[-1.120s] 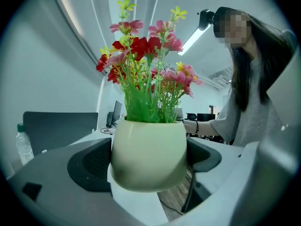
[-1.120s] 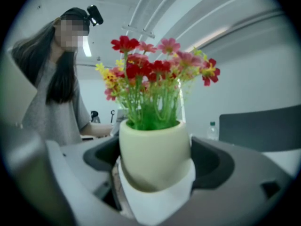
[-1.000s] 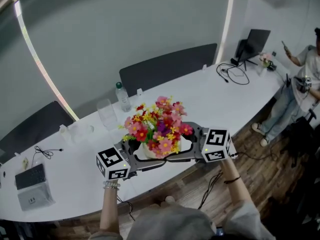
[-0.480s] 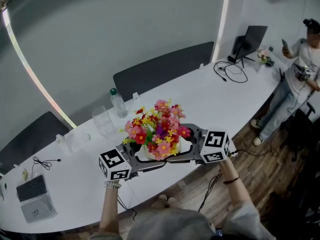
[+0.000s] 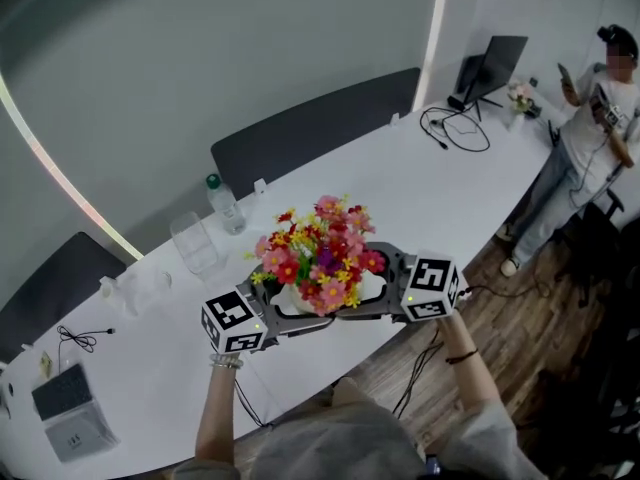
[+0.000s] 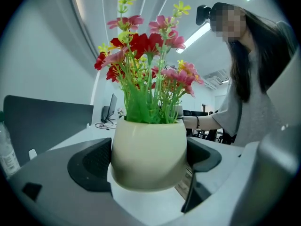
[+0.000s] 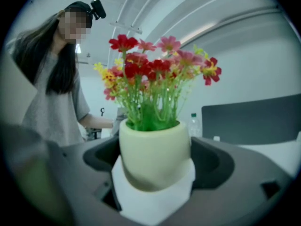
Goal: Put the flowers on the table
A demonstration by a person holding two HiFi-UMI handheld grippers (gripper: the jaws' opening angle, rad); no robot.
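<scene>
The red, pink and yellow flowers (image 5: 320,256) stand upright in a cream pot (image 6: 148,154), which is held in the air over the near edge of the long white table (image 5: 430,193). The left gripper (image 5: 285,313) and the right gripper (image 5: 375,293) each clasp the pot from opposite sides. A water bottle (image 5: 222,204) stands farther back on the table.

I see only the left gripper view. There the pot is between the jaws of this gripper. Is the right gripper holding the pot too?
Observer: Yes. The right gripper view shows the right gripper with its jaws closed on both sides of the pot.
Operator: Does anything stand on the table behind the flowers?
Observer: Yes. In the head view a clear cup stands on the table, beyond the flowers and to their left.
</scene>
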